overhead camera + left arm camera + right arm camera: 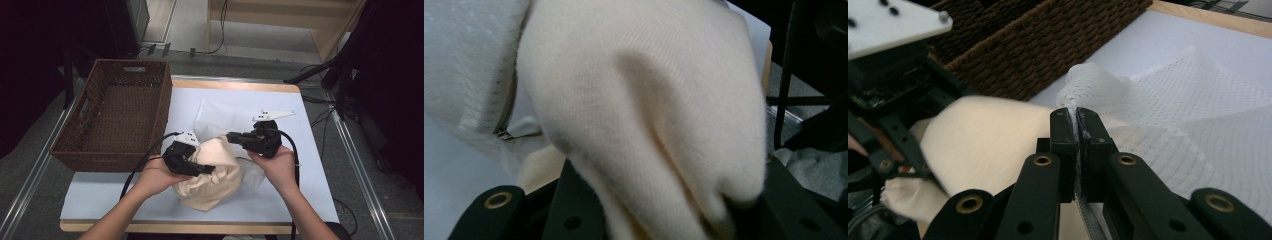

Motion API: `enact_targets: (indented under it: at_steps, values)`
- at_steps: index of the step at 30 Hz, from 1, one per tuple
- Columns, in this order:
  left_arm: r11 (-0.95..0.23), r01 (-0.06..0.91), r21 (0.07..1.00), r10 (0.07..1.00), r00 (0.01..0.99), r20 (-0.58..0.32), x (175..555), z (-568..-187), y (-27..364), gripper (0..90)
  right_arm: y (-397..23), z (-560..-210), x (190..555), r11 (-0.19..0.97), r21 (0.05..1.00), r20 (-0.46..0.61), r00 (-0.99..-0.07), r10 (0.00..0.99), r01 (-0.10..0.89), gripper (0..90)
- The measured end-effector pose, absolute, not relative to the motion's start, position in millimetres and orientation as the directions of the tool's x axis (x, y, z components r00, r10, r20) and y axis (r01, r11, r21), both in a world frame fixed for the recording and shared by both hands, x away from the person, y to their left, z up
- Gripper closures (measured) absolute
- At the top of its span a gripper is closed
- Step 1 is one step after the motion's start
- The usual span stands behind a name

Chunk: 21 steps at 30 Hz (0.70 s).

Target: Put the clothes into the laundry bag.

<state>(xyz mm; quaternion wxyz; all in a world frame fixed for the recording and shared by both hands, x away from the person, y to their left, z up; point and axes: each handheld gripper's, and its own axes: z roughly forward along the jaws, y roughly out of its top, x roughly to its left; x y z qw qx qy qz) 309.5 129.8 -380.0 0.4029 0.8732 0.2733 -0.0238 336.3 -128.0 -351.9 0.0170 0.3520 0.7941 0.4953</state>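
Note:
A cream cloth (212, 182) lies bunched at the table's middle, partly inside a white mesh bag (216, 111) spread behind it. My left gripper (210, 170) is shut on a fold of the cream cloth (649, 110), which bulges up between its jaws in the left gripper view. The mesh bag (464, 65) and its zipper edge show at the left there. My right gripper (231, 137) is shut on the mesh bag's rim (1188, 100); its jaws (1077, 117) meet with mesh pinched between them, just above the cream cloth (988, 135).
A brown wicker basket (162, 107) stands at the table's left, close to the cloth, and its wall (1048, 45) shows in the right gripper view. The white-topped table (300, 165) has bare surface to the right. Cables trail from both grippers.

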Motion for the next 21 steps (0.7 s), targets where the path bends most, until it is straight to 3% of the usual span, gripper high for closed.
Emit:
enact_targets:
  at_steps: [7, 21]
  values:
    - [-0.488, 0.510, 0.708, 0.481, 0.834, -0.270, 316.4, -365.4, 135.6, 62.1, -123.7, -348.0, 331.4, 0.257, 0.809, 0.323, -0.766, 0.556, 0.528, 88.0]
    - [-0.492, 0.549, 0.676, 0.523, 0.807, -0.274, 328.0, -393.8, 104.9, 61.9, -123.0, -351.8, 329.9, 0.267, 0.796, 0.335, -0.763, 0.553, 0.543, 88.0]
